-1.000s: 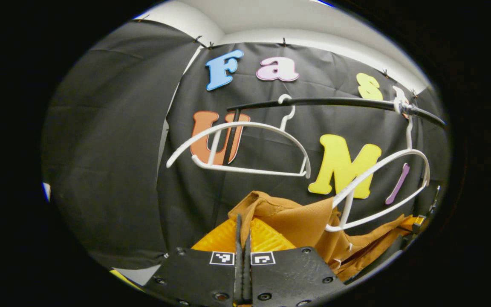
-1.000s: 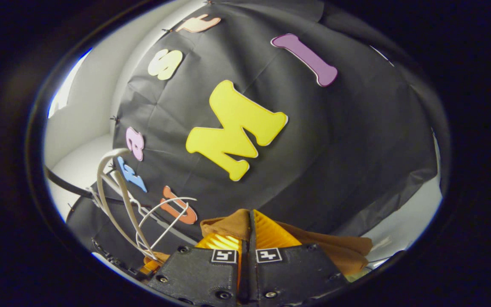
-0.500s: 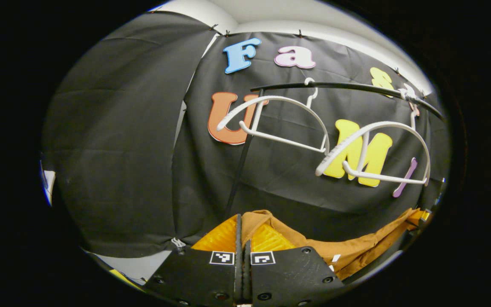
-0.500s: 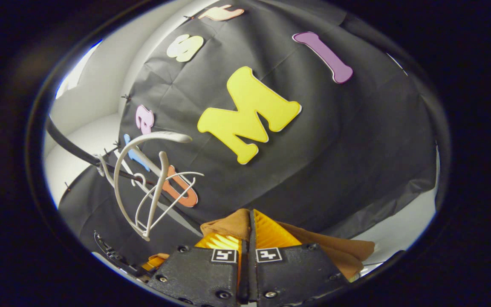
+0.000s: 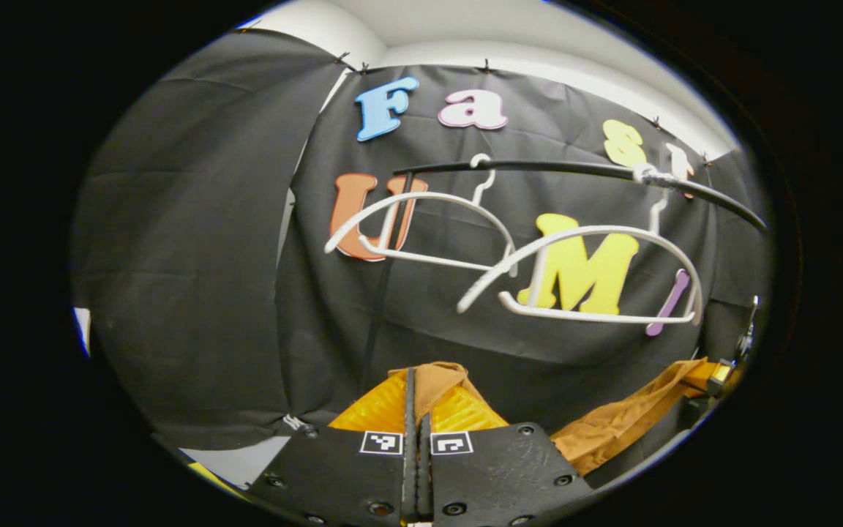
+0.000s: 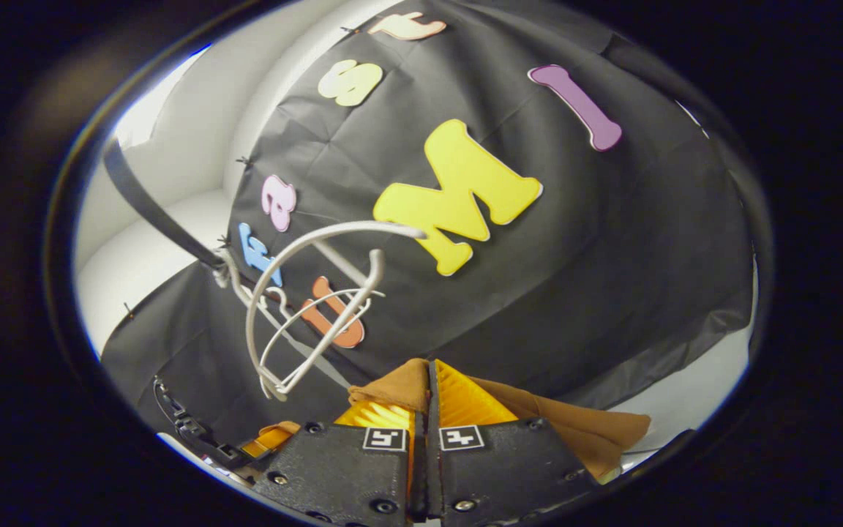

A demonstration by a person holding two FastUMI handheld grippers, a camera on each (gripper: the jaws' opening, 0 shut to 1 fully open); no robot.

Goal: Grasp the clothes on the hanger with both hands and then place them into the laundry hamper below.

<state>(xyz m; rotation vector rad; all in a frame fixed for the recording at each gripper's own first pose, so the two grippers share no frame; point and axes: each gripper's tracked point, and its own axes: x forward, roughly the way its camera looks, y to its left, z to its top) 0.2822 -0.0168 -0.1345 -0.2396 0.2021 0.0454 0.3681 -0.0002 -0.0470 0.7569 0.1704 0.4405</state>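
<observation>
a: left gripper view first. what are the jaws doing?

b: the left gripper point(image 5: 417, 410) has its two fingers pressed together with almost no gap, and a fold of the brown garment point(image 5: 440, 380) is pinched between them. the cloth bunches up just past the fingertips point(image 5: 458, 410).

a: and where does the rest of it go?

b: it sags away to the right of that view as a loose band, rising toward the far lower right edge, where the right gripper point(image 5: 721, 373) shows small and grips the other end. the cloth hangs slack between the two.

a: right gripper view, same story?

b: yes. its jaws are closed tight on the garment point(image 6: 403, 384) too, a brown fold sticking up at the fingertips and more cloth point(image 6: 582, 435) spreading to the right below them. at the lower left edge of that view the left gripper point(image 6: 264, 443) shows, with a bit of the cloth by it.

a: is the garment off the hanger?

b: it is. in the left gripper view two white hangers hang bare on the black rail point(image 5: 575, 170): the left hanger point(image 5: 421, 227) and the right hanger point(image 5: 590, 274), both well above the cloth and not touching it. the right one sits tilted, its near end lower.

a: and from the other side?

b: the same two hangers point(image 6: 304, 307) overlap at the left of the right gripper view, hooked on the rail point(image 6: 151, 208), up and to the left of the held cloth. behind everything is the black cloth wall point(image 5: 195, 256), with white wall above it.

a: hamper?

b: i can't place it.
</observation>
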